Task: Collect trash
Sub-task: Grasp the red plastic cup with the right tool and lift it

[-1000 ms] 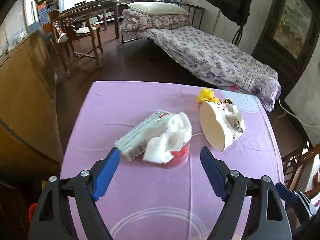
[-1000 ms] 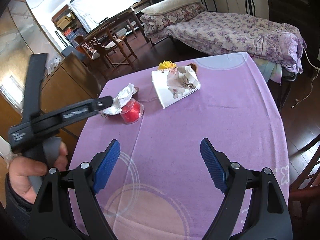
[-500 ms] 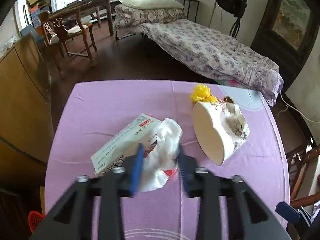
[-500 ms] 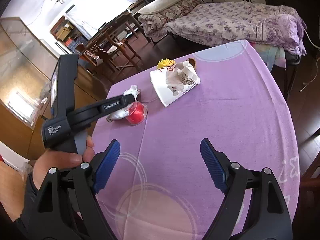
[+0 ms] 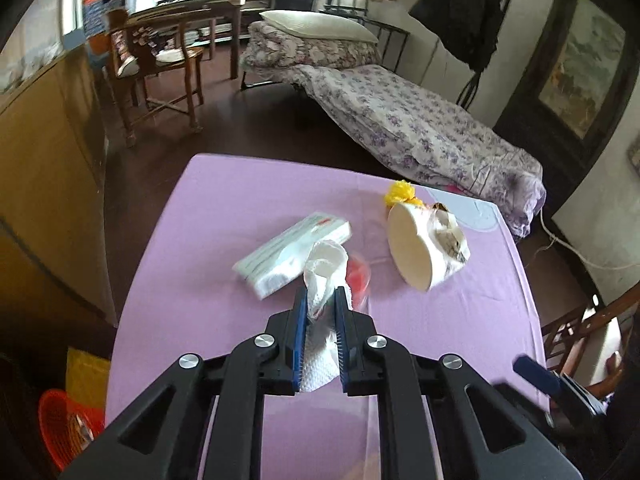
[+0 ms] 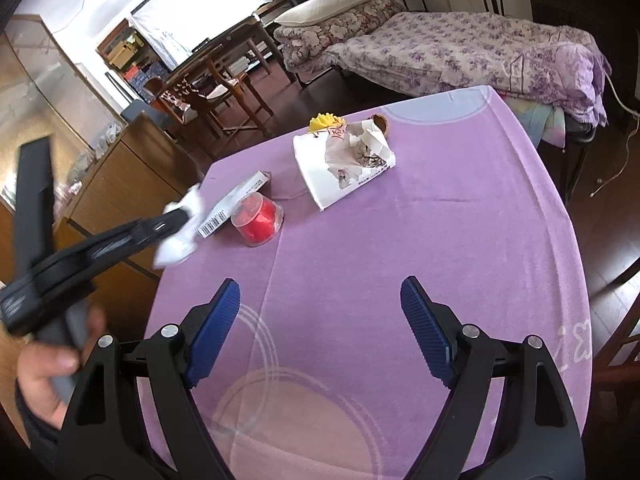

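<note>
A crumpled white tissue (image 5: 324, 260) is pinched between the blue pads of my left gripper (image 5: 320, 296), which is shut on it. The tissue hangs clear of the red plastic cup (image 5: 358, 276) just behind it. In the right wrist view the left gripper (image 6: 180, 214) holds the tissue (image 6: 176, 246) over the table's left edge, beside the cup (image 6: 258, 220). My right gripper (image 6: 320, 304) stands open and empty above the purple tablecloth (image 6: 440, 220). A torn white paper bag (image 6: 340, 160) and a yellow scrap (image 6: 324, 121) lie farther back.
A white tissue pack (image 5: 292, 252) lies left of the cup. A brown shell (image 6: 380, 122) sits by the bag. An orange basket (image 5: 60, 420) stands on the floor at the table's near left. A wooden cabinet (image 5: 48, 152) flanks the left side, with a bed (image 5: 400, 120) beyond.
My left gripper went from wide open to shut on the tissue and drew it up and back off the red cup. The right gripper stayed open and still.
</note>
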Tool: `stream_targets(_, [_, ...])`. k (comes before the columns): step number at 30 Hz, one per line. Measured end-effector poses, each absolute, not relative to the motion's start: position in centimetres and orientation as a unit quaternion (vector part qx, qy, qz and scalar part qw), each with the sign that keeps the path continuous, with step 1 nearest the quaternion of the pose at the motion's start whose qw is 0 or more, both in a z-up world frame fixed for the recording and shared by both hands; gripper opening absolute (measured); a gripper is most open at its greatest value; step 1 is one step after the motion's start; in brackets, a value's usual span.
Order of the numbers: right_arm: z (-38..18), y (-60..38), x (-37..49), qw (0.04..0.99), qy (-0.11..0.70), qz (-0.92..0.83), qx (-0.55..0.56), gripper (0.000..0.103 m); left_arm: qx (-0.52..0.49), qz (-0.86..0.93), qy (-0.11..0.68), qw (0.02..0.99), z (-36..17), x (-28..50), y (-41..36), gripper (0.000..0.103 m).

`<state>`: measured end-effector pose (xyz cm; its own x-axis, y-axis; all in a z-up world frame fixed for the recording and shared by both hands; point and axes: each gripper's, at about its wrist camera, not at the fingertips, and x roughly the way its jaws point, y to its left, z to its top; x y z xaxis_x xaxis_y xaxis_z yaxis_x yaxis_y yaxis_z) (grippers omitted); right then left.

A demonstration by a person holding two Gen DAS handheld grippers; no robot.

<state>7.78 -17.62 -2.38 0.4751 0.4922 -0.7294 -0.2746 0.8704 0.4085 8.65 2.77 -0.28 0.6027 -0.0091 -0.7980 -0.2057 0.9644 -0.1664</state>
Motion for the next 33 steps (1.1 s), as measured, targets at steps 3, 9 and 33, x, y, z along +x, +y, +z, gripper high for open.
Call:
stream_targets(3, [-2.7,-16.8,7.6,0.854,0.458,0.226,0.096,0.08,-0.151,0.057,0.443,0.882,-0.4,6.7,4.1,0.014])
stream_targets(9, [-3.3,-14.8,7.2,0.834,0.472,0.268,0.1,0.08,-0.18,0.067,0.441,0.877,-1.2,4.4,6.9,0.014])
stream_targets(33, [-4.8,-1.5,13.2,0.856,0.457,0.217,-0.103,0.072,-0.212,0.08,0.456,0.861,-2.4,4.5,10.9,0.014])
